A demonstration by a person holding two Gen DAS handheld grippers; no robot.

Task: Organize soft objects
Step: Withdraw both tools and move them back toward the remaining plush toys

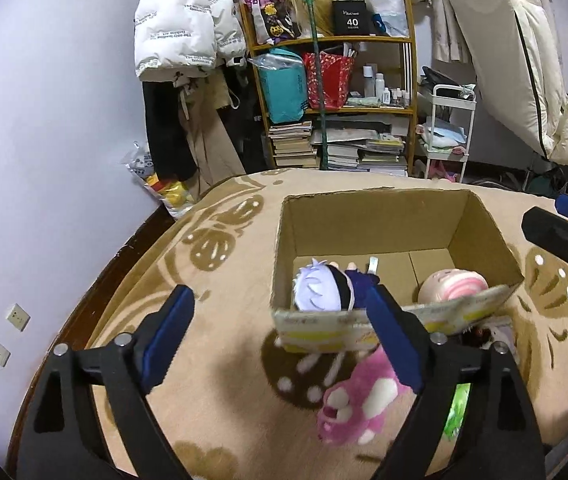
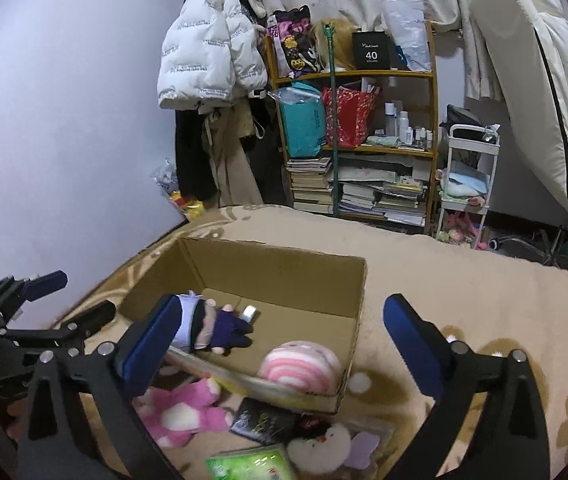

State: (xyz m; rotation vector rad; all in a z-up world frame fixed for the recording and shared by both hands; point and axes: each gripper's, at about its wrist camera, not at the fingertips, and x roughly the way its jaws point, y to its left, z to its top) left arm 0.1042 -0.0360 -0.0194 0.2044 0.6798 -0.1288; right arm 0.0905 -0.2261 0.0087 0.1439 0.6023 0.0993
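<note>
Right gripper (image 2: 280, 344) jaws wide apart, nothing between pads. Left gripper (image 2: 66, 296) at left edge, also spread, empty. Cardboard box (image 2: 284, 280) open on beige flowered blanket (image 2: 464, 280). Inside box: white-haired doll (image 2: 212, 326) lying near left wall, pink striped plush (image 2: 304, 368) in near right corner. Outside, against near wall: pink bear plush (image 2: 180, 412), black packet (image 2: 264, 420), white plush (image 2: 324, 448), green packet (image 2: 252, 464).
</note>
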